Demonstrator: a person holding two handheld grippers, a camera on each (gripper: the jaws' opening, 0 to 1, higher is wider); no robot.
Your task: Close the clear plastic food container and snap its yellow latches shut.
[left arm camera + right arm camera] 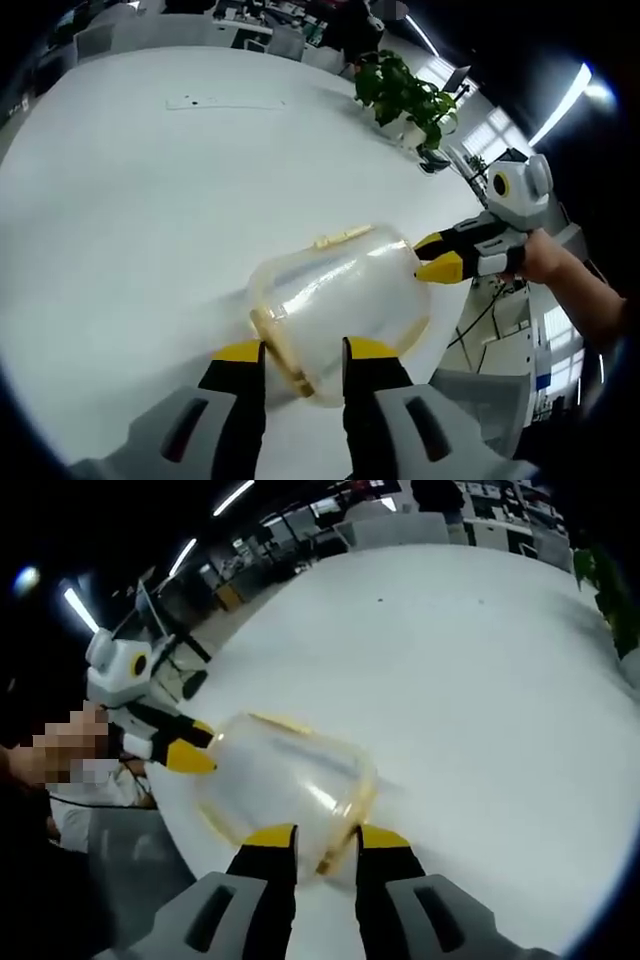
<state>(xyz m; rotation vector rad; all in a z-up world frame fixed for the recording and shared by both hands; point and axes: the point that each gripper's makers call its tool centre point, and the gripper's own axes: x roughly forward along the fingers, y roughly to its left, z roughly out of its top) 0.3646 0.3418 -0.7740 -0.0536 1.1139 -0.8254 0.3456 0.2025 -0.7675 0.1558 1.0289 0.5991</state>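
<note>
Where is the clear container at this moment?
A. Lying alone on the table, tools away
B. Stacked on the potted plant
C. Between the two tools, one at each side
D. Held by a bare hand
C: the left tool and right tool meet opposite edges of the clear container.

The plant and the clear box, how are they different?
The plant is green, leafy and stands upright at the table's far edge; the clear container is see-through with yellow latches, held between both grippers near the front edge. Both are over the white table.
</note>
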